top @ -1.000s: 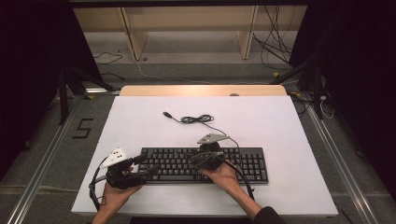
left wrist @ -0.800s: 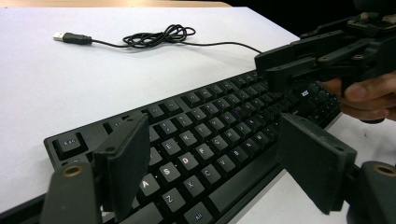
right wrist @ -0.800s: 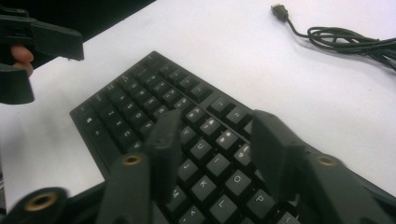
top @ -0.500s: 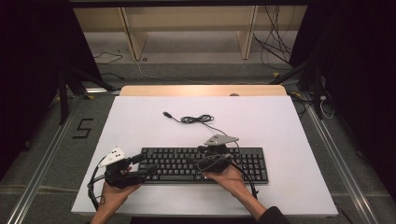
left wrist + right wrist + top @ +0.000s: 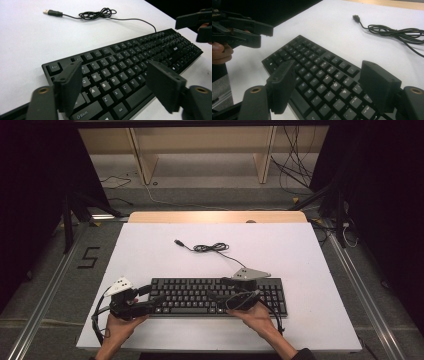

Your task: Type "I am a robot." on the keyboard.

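A big white table is seen from above, and a black keyboard is laid flat on its near half, close to the person. The keyboard is set with its long side running left to right. Its thin black cable is bunched in a loose coil on the table behind it, and the plug end is left lying on the white top, apart from the keyboard.

Two forearms are brought in from the bottom edge. The left hand is wrapped around the left gripper, which is pointed to the right and held level, just over the left end of the keyboard. Its jaws are spread wide. In the left gripper view the letter keys are seen between them, but nothing is pinched by them and the pads are kept clear of the keys.

The right hand is curled around the right gripper, which is pointed to the left over the middle keys, so the two tools are aimed toward each other. Its jaws have just been opening and are now held wide apart. In the right gripper view only keys are seen below the gap, and nothing is gripped. A grey three-cornered plate is carried on top of it.
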### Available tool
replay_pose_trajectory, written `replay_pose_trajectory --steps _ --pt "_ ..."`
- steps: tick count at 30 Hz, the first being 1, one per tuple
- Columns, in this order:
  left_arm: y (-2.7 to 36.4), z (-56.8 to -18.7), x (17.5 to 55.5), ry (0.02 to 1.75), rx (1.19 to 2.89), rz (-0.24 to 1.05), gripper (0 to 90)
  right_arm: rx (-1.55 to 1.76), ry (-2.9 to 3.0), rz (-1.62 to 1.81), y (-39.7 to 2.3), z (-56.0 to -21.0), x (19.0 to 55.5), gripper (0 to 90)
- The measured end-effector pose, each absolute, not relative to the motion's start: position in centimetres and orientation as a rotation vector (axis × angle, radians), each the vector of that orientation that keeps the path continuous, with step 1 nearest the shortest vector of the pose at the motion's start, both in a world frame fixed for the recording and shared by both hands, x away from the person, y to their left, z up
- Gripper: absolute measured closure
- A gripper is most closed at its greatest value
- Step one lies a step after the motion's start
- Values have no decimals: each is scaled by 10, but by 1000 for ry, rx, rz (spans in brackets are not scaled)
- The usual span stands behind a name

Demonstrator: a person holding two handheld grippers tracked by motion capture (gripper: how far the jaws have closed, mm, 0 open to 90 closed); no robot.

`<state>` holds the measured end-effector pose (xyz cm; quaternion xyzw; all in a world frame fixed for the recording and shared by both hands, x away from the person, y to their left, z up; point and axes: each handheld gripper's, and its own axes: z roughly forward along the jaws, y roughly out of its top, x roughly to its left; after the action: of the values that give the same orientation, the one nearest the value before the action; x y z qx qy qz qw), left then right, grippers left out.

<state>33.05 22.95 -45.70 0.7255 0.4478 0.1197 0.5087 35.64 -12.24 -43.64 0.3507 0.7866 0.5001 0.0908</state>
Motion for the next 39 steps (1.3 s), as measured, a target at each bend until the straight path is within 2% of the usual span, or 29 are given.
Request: replay_pose_trajectory --steps 2,13,19,29,39 --pt "230 -458 331 1087 1759 286 328 1044 2335 1487 -123 -436 356 294" --pt "236 -464 334 1144 1843 282 669 1045 2311 1504 -132 -435 348 280" --pt "237 -466 336 1154 1895 272 806 1045 2282 1522 -140 -433 343 279" --pt "236 -469 337 1156 1933 272 881 1054 2256 1531 -154 -433 335 277" --pt "235 -474 339 1171 1970 260 888 1046 2253 1522 -158 -434 329 271"
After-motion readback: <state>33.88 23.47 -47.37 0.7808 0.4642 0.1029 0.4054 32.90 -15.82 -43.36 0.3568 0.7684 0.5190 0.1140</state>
